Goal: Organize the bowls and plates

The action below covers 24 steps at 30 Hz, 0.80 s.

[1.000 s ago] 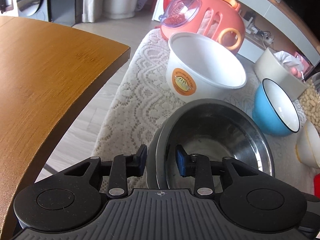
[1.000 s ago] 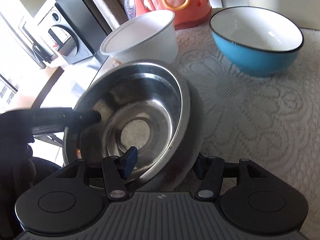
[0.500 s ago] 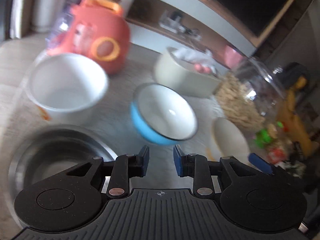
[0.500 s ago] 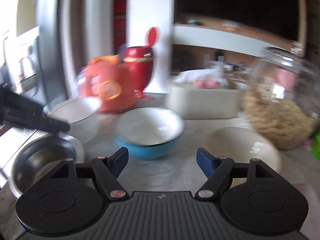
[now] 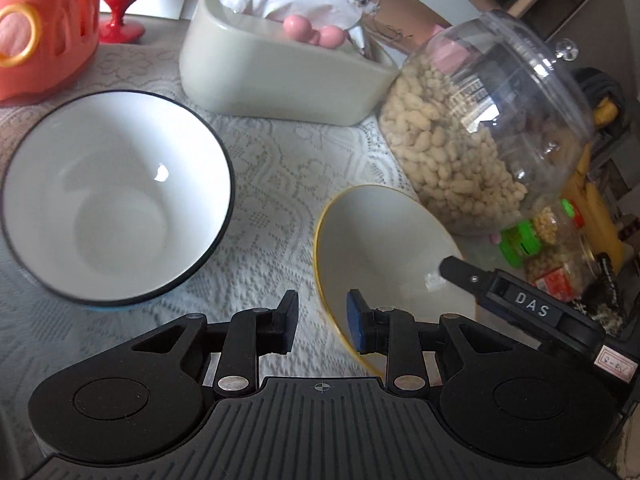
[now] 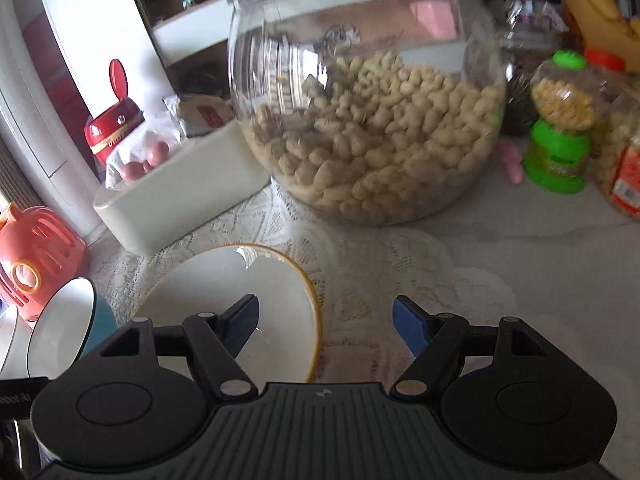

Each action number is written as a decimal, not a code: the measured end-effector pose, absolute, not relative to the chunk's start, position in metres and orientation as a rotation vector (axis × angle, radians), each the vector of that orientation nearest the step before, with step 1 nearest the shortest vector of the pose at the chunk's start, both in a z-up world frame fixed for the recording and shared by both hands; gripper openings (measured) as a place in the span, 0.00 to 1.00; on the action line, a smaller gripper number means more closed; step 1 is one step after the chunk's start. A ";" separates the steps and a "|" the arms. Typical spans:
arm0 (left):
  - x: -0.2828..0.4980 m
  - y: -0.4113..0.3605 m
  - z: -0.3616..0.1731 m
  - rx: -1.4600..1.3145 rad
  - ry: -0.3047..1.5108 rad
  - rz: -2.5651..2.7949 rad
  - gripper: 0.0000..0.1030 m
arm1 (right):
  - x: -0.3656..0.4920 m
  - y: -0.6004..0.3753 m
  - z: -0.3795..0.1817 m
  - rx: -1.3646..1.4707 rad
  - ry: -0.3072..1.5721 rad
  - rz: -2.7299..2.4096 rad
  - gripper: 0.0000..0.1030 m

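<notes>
A small white bowl with a yellow rim (image 5: 384, 248) sits on the lace cloth; it also shows in the right wrist view (image 6: 240, 300). My left gripper (image 5: 322, 322) is open and straddles its near rim, one finger outside, one inside. My right gripper (image 6: 324, 320) is open wide and straddles the rim on the other side; its finger (image 5: 460, 270) shows in the left wrist view inside the bowl. A blue bowl with a white inside and black rim (image 5: 112, 200) stands to the left and also shows in the right wrist view (image 6: 60, 336).
A big clear jar of puffed snacks (image 5: 480, 128) stands right behind the small bowl, seen also in the right wrist view (image 6: 368, 120). A cream tub (image 5: 280, 72), an orange toy (image 5: 40, 32), a green-lidded jar (image 6: 560, 136) and snack packs crowd the back.
Both grippers left the steel bowl and swung right past the blue bowl. They now straddle the yellow-rimmed bowl's rim from opposite sides.
</notes>
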<state>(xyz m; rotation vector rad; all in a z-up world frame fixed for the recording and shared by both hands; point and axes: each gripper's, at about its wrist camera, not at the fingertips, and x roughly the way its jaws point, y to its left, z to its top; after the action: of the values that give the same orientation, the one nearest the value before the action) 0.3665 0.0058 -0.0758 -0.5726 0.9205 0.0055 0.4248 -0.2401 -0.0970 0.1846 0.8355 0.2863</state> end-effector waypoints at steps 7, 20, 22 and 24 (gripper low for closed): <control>0.382 -0.006 -0.091 -0.569 0.949 -0.029 0.29 | 0.426 -0.216 -0.117 0.137 0.898 0.350 0.27; 0.296 0.007 -0.067 -0.434 1.036 -0.044 0.29 | 0.348 -0.207 -0.102 0.143 0.932 0.469 0.30; 0.284 0.015 -0.070 -0.455 1.043 -0.054 0.29 | 0.337 -0.205 -0.104 0.147 0.947 0.498 0.30; 0.280 0.024 -0.077 -0.492 1.049 -0.059 0.25 | 0.332 -0.202 -0.110 0.134 0.967 0.518 0.30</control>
<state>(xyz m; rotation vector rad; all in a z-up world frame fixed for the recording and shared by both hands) 0.2796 0.0241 -0.0775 -0.4922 1.0489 -0.0591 0.3318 -0.2016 -0.1097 0.1342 0.9669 0.5183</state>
